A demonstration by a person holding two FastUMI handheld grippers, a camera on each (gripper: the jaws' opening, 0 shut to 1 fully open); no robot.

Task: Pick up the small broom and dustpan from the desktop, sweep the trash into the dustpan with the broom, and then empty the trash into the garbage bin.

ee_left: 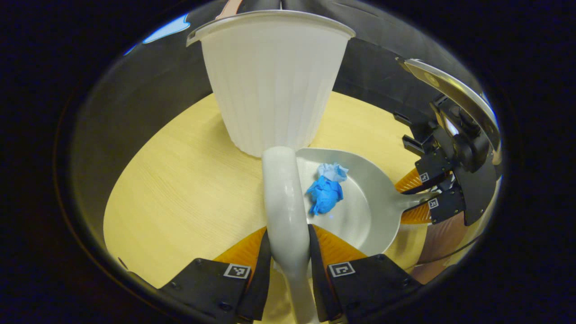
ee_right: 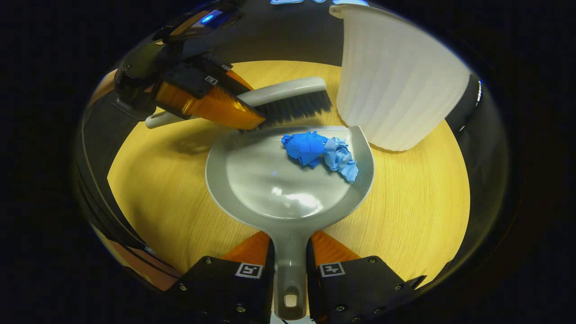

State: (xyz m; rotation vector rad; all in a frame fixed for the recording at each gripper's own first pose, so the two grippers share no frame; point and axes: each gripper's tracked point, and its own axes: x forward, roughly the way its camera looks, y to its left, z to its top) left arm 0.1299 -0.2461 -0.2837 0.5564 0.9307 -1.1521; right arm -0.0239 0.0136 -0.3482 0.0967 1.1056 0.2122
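the right gripper [ee_right: 290,265] is holding the dustpan [ee_right: 288,189] by its handle, jaws closed on it, over the middle of the desk [ee_right: 418,216]. blue trash [ee_right: 319,152] is lying in the pan. the left gripper [ee_left: 289,261] is gripping the broom [ee_left: 283,198] handle. the garbage bin [ee_right: 396,90] is standing beyond, toward the desk's far edge.

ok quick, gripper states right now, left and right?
Left gripper: closed on the broom handle.
Right gripper: closed on the dustpan handle; blue trash sits in the pan.
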